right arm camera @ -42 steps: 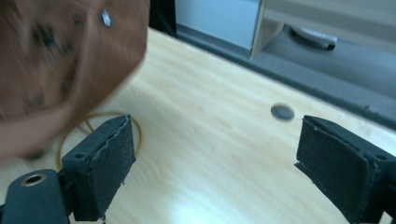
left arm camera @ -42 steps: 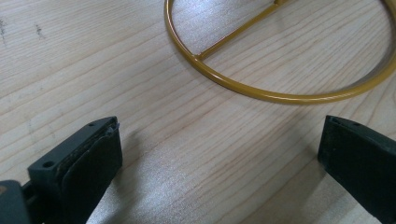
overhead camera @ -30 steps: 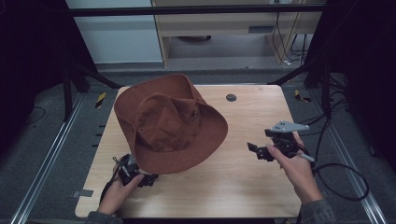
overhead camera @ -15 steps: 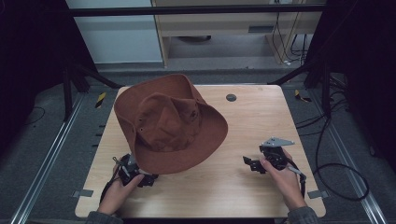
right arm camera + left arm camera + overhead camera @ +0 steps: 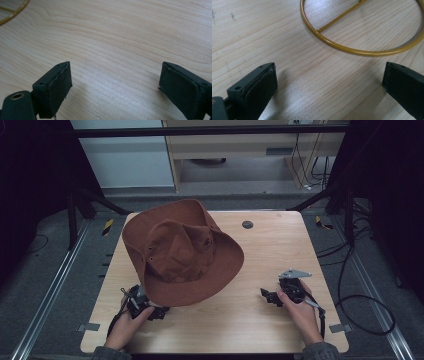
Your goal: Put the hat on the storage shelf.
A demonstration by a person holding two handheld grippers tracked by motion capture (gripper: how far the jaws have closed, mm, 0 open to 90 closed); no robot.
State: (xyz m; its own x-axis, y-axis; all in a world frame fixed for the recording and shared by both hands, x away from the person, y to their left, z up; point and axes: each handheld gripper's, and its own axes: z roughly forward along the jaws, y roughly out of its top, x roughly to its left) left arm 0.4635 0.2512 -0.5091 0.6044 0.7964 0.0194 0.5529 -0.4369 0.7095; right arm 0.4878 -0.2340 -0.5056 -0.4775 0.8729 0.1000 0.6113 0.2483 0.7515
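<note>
Pale wooden table (image 5: 260, 255) carried everything, with grey floor and dark framing around it. Nearest the person, the left gripper (image 5: 150, 309) sat just under the near brim of the brown hat (image 5: 182, 252), its jaws spread wide and holding nothing, bare wood between them. Well off to the right of the hat, the right gripper (image 5: 267, 296) rested low on the table, jaws likewise wide apart and empty. Beyond the left gripper's jaws lay a yellow wire ring (image 5: 362, 51) flat on the wood. Farther back, past the hat, a small dark disc (image 5: 247, 224) sat in the tabletop
</note>
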